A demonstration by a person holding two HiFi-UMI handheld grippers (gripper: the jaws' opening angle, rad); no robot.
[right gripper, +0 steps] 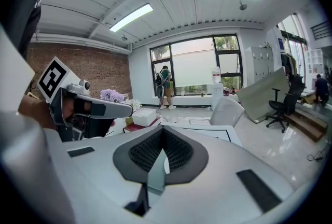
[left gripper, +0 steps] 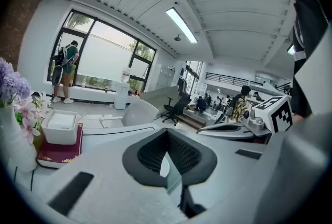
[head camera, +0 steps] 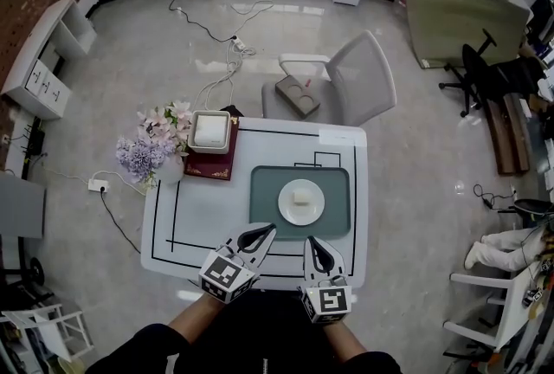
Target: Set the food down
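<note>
A pale block of food (head camera: 302, 195) lies on a white plate (head camera: 290, 209), which rests on a green placemat (head camera: 264, 190) on the white table (head camera: 164, 225). Both grippers hover at the table's near edge, short of the mat. My left gripper (head camera: 271, 228) is shut and holds nothing; its tips (left gripper: 167, 131) meet. My right gripper (head camera: 309, 240) is also shut and holds nothing, its tips (right gripper: 162, 129) closed together. In the left gripper view, the right gripper (left gripper: 238, 127) shows beside it. A sliver of the mat (left gripper: 171, 179) shows between the left jaws.
A vase of purple and pink flowers (head camera: 154, 147) stands at the table's left edge. Beside it a white box (head camera: 210, 131) sits on a red book (head camera: 213, 165). A grey chair (head camera: 346, 87) stands behind the table. Cables (head camera: 221, 74) trail over the floor.
</note>
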